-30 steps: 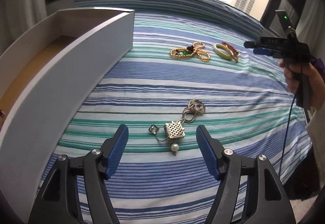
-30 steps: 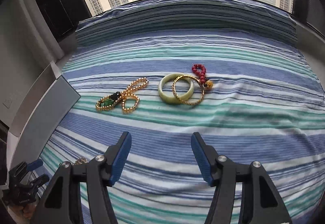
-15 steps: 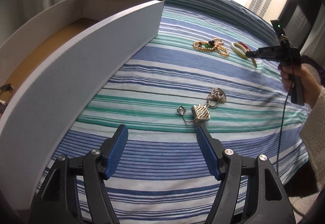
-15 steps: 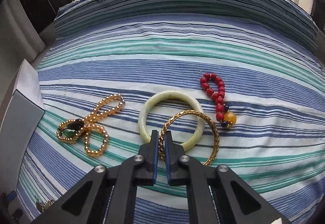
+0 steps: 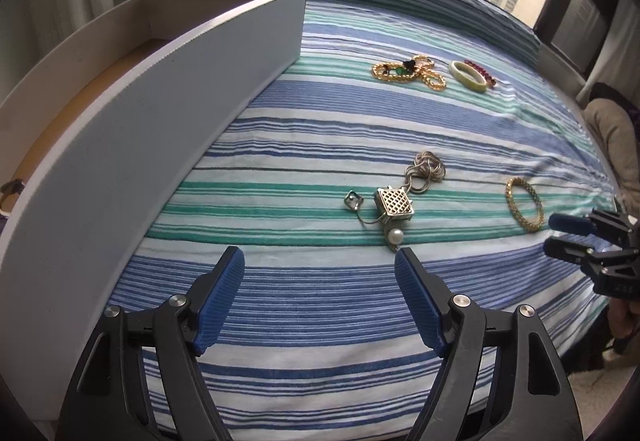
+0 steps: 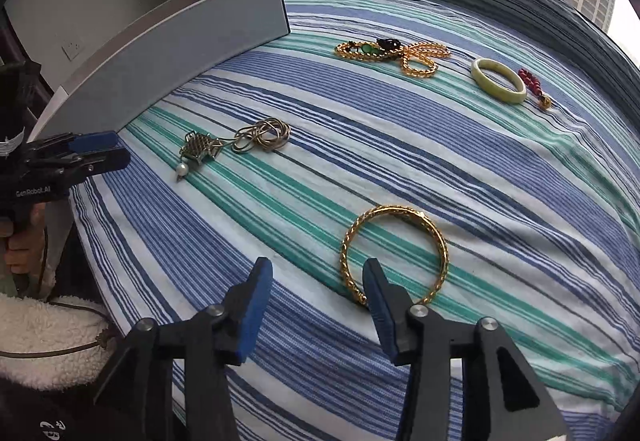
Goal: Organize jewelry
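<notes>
- Jewelry lies scattered on a striped bed (image 6: 500, 201), none of it in the grey box (image 5: 168, 129) as far as can be seen, though a small dark item shows at the box's near end.
- Nearest the right gripper (image 6: 318, 305) is a gold bangle (image 6: 394, 253), flat on the cover; one fingertip overlaps its near rim, and the jaws are opening with nothing between them, so it looks released near the bed's front edge.
- The left gripper (image 5: 320, 299) hovers with jaws opening, empty, just short of a cage pendant necklace (image 5: 394, 203) with a pearl drop and coiled chain, probably lined up for the next pick.
- Open cover separates these two pieces, giving either hand room.
- Farther back lie a gold bead strand (image 6: 394, 51), a pale green bangle (image 6: 498, 80) and a red bead string (image 6: 534, 83), close together.
- The box wall runs along the bed's left side, its top edge a lip to clear.
</notes>
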`<act>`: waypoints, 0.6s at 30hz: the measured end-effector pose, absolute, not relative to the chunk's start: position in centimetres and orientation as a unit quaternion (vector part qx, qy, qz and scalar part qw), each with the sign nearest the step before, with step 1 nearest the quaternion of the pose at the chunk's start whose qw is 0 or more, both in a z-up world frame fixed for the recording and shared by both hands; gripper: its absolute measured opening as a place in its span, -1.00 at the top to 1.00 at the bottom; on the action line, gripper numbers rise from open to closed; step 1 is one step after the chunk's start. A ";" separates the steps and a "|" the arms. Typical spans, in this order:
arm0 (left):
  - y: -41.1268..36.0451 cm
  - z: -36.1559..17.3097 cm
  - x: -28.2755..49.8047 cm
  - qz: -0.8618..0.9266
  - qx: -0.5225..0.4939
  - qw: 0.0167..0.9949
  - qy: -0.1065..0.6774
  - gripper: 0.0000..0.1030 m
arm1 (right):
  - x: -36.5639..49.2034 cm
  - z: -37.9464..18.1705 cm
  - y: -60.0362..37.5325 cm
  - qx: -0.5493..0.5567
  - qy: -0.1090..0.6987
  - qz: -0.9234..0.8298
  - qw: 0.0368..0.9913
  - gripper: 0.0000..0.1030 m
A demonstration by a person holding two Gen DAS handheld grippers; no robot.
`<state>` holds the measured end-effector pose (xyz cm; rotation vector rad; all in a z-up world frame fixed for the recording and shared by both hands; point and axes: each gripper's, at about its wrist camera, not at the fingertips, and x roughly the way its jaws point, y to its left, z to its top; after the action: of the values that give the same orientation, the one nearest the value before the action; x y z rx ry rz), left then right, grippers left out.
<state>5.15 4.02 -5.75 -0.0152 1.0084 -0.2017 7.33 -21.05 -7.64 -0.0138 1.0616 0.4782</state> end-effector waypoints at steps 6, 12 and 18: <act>1.9 -6.0 5.6 -0.126 0.019 0.864 0.486 -0.55 | 4.2 -7.4 -25.9 0.091 0.490 0.174 0.849 0.07; -0.9 -6.2 6.2 -0.156 0.067 0.862 0.478 -0.55 | 3.7 -8.3 -27.0 0.114 0.496 0.148 0.848 0.07; -2.0 -7.9 9.3 -0.167 0.092 0.854 0.484 -0.55 | 4.2 -7.7 -26.0 0.105 0.488 0.147 0.854 0.07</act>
<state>9.28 -2.00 -7.92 0.1939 1.0173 -0.3503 4.19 -25.99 -7.65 0.2219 1.0272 0.3096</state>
